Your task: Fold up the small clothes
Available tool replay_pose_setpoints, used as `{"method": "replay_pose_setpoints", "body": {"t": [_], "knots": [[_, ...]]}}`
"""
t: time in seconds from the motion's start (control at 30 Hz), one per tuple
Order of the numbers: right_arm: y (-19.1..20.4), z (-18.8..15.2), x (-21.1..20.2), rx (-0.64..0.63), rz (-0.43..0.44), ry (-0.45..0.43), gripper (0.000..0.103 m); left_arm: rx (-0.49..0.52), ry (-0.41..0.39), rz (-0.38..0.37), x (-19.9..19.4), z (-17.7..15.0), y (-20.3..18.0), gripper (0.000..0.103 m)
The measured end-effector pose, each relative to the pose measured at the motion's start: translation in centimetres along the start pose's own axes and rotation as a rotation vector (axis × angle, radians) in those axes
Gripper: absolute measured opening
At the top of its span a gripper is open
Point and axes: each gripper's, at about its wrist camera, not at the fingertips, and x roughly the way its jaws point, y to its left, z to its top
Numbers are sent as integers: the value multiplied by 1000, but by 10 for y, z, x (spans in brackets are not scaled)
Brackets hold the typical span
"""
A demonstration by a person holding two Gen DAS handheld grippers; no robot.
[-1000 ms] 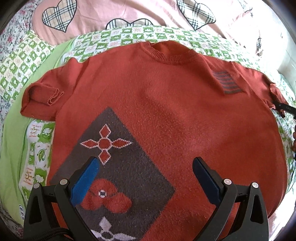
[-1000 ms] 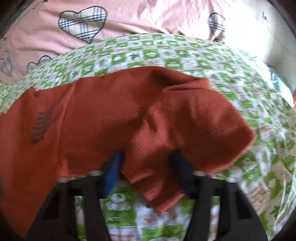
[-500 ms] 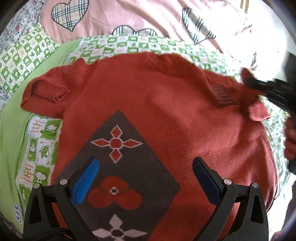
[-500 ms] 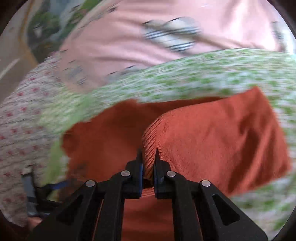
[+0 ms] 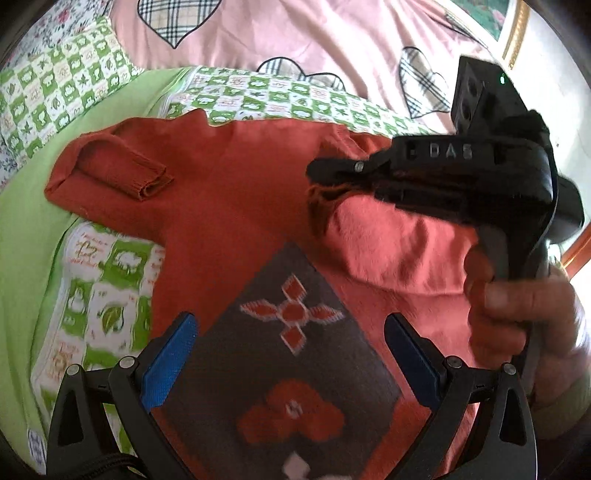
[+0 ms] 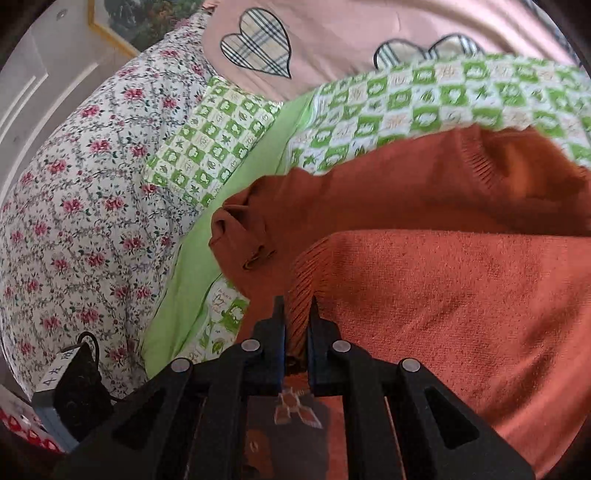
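A rust-orange knitted sweater (image 5: pixel 229 206) with a dark diamond panel of flower motifs lies flat on the bed. My right gripper (image 6: pixel 295 310) is shut on the ribbed cuff of the sweater's right sleeve (image 6: pixel 443 306), which is lifted and folded over the chest. The left wrist view shows that right gripper (image 5: pixel 325 177) held by a hand, above the sweater's middle with the sleeve (image 5: pixel 391 240) hanging under it. My left gripper (image 5: pixel 288 354) hovers open over the diamond panel, nothing between its blue pads. The left sleeve (image 5: pixel 118 170) lies folded back at the far left.
The bed carries a green-and-white checked cover (image 6: pixel 443 99), a plain green strip (image 5: pixel 33 229), a pink quilt with plaid hearts (image 5: pixel 295 37) and a floral pillow (image 6: pixel 74 206). A picture frame (image 6: pixel 114 33) hangs on the wall.
My right gripper closed on the right sleeve's cuff and carried it leftward over the sweater's chest. The left gripper drifted sideways, staying open above the pattern.
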Motion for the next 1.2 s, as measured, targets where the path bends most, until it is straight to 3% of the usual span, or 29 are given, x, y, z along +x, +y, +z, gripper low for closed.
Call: {"method": "replay_pose_setpoints", "body": {"t": [0.13, 0.2, 0.27, 0.47, 0.5, 0.57, 0.6, 0.63, 0.7, 0.87, 0.97, 1.07, 1.2], "knots": [[-15, 2, 15, 72, -8, 37, 20, -28, 35, -9, 30, 21, 11, 101], [-17, 0, 8, 85, 5, 20, 47, -32, 51, -13, 44, 29, 14, 101], [-20, -3, -10, 84, 11, -18, 56, -36, 68, -4, 58, 37, 16, 101], [-40, -35, -96, 130, -35, -150, 56, -57, 67, -24, 83, 59, 15, 99], [-44, -42, -110, 142, -58, -172, 56, -66, 56, -39, 85, 63, 16, 93], [-54, -56, -137, 171, -109, -218, 56, -59, 41, -68, 89, 68, 15, 61], [-60, -62, -150, 186, -135, -241, 56, -45, 44, -80, 91, 69, 12, 26], [-67, -69, -166, 202, -171, -270, 56, -26, 51, -94, 94, 70, 8, 0], [-75, -77, -186, 225, -222, -306, 56, 5, 32, -85, 90, 69, 1, 2], [-102, -89, -240, 252, -386, -370, 57, 63, -116, -14, 45, 72, 5, 2], [-125, -83, -260, 277, -444, -401, 57, 39, -59, 42, 58, 73, 22, 2], [-146, -64, -258, 291, -477, -395, 57, -5, -72, 60, 58, 71, 31, 2], [-168, -31, -231, 267, -510, -314, 57, -12, -66, 75, 62, 71, 29, 2]]}}
